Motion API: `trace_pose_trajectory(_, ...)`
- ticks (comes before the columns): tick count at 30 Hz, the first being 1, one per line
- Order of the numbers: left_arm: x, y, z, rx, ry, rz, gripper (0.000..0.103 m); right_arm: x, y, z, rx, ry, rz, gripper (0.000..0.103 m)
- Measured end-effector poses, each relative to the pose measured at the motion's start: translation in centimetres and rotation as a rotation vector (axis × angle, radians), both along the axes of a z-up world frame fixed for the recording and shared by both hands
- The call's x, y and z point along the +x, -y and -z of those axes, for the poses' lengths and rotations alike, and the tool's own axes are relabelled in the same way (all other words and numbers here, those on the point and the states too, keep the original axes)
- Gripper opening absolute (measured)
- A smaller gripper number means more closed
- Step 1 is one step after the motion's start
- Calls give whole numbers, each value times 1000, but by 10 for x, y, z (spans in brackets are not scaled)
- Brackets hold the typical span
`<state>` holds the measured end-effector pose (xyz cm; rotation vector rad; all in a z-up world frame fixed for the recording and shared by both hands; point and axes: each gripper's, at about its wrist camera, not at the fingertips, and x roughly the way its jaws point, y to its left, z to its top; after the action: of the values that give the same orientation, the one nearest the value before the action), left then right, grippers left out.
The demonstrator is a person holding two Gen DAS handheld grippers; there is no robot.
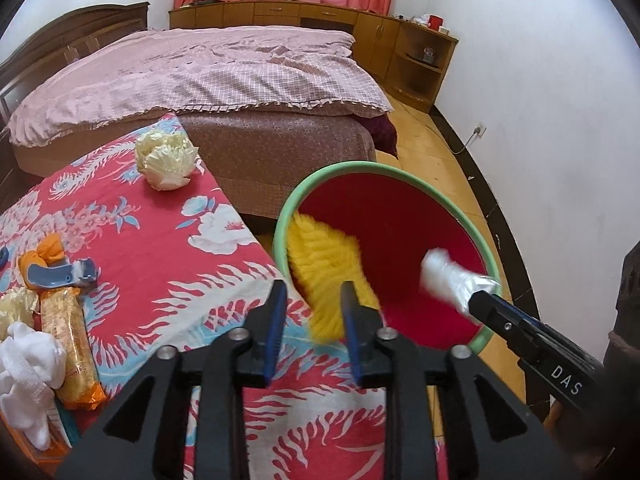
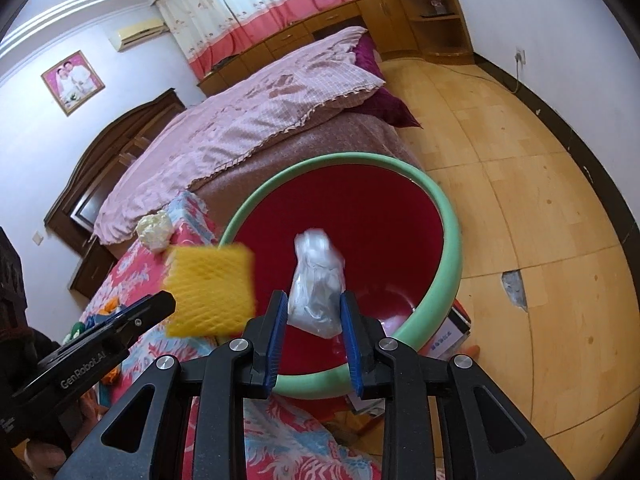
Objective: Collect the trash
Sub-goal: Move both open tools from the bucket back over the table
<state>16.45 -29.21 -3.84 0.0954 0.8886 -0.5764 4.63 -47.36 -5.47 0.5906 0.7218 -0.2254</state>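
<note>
While blurred, yellow foam net (image 1: 320,268) hides red basin's (image 1: 396,236) near wall.

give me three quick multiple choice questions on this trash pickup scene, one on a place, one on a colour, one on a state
1. Where is the crumpled cream paper ball? A in the bin; B on the flowered tablecloth; C on the bed.
2. What colour is the bin rim? A green; B blue; C white.
3. How is the right gripper? A open and empty; B shut on a biscuit pack; C shut on the clear plastic bag.
Answers: B, it sits at the cloth's far corner; A, a green rim rings the red inside; C, both pads press the bag.
</note>
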Motion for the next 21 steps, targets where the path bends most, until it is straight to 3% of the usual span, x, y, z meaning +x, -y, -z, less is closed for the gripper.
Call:
trace_pose_trajectory(15, -5, -11, -7, -11, 1, -19, 31, -8, -3, -7, -5, 20, 16, 29)
trace_pose_trajectory(21, -15, -23, -19, -29, 16, -28, 31, -14, -11, -16, -10, 32, 22, 41)
